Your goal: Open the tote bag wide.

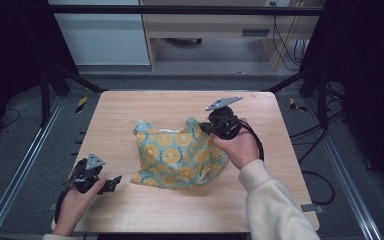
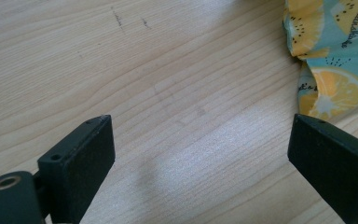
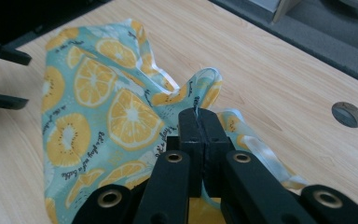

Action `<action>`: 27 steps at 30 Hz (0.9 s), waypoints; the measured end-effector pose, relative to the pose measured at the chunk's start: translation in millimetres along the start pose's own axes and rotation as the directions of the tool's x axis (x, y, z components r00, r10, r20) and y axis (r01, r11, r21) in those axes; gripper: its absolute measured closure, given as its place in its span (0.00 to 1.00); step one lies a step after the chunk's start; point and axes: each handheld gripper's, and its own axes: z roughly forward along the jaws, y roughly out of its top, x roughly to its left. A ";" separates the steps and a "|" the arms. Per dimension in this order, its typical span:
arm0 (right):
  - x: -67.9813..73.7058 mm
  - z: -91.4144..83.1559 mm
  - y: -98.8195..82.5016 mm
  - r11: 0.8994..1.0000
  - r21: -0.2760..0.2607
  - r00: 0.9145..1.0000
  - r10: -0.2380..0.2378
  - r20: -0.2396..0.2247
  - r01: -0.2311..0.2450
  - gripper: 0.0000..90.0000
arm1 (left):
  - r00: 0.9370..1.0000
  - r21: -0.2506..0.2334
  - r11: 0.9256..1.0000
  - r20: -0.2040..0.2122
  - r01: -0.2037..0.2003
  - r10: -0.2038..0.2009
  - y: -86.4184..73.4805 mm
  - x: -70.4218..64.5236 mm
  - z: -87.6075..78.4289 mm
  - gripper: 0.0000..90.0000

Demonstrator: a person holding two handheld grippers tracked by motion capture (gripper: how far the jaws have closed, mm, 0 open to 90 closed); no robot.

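A teal cloth (image 1: 180, 155) printed with orange and kiwi slices lies crumpled on the middle of the wooden table (image 1: 130, 107). My right gripper (image 1: 206, 126) is shut on the cloth's right edge and holds that corner lifted; in the right gripper view the two jaws pinch a fold of the cloth (image 3: 98, 107) at the right gripper (image 3: 199, 114). My left gripper (image 1: 114, 183) rests near the table's front left, open, a little left of the cloth's front corner. Bare wood lies between the jaws of the left gripper (image 2: 200, 144), with the cloth (image 2: 335, 60) at the upper right.
A round grey plug (image 3: 348, 114) sits in the tabletop to the right of the cloth. Black frame posts (image 1: 55, 80) stand at the table's back corners, and cables (image 1: 325, 125) run on the floor to the right.
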 end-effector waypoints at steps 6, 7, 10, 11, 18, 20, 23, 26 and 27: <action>8.6 -11.8 -2.1 0.999 -0.027 1.000 -0.019 -0.021 0.019 1.00 | 1.000 0.005 1.000 0.006 0.001 -0.001 -0.1 -1.0 1.0 0.08; 8.6 -11.8 -2.1 0.999 -0.027 1.000 -0.019 -0.021 0.019 1.00 | 1.000 0.005 1.000 0.006 0.001 -0.001 -0.1 -1.0 1.0 0.08; 10.7 -14.0 -3.4 0.999 -0.030 0.999 -0.022 -0.030 0.021 1.00 | 1.000 -0.004 1.000 0.021 0.001 -0.001 0.2 -0.8 0.1 0.08; 12.5 -16.1 -4.2 0.999 -0.042 0.999 -0.030 -0.036 0.028 1.00 | 1.000 -0.009 1.000 0.021 0.005 -0.005 0.6 -0.6 -1.8 0.08; 19.7 -26.5 -9.8 0.997 -0.064 0.997 -0.050 -0.055 0.046 1.00 | 1.000 0.002 1.000 0.023 -0.006 0.006 7.6 -4.0 -11.9 0.08; 22.0 -29.7 -12.6 0.996 -0.070 0.997 -0.055 -0.061 0.051 1.00 | 0.999 0.013 1.000 0.032 -0.026 0.025 15.3 -6.6 -17.4 0.08; 26.8 -33.1 -18.2 0.995 -0.076 0.995 -0.066 -0.075 0.061 1.00 | 0.997 0.043 0.996 0.046 -0.072 0.070 29.2 -10.2 -26.1 0.09; 35.6 -34.1 -24.9 0.994 -0.078 0.992 -0.088 -0.093 0.081 1.00 | 0.992 0.071 0.992 0.082 -0.106 0.100 46.9 -13.3 -30.1 0.09; 37.8 -34.5 -26.3 0.993 -0.076 0.991 -0.094 -0.094 0.087 1.00 | 0.990 0.077 0.991 0.087 -0.113 0.106 50.8 -13.8 -30.3 0.09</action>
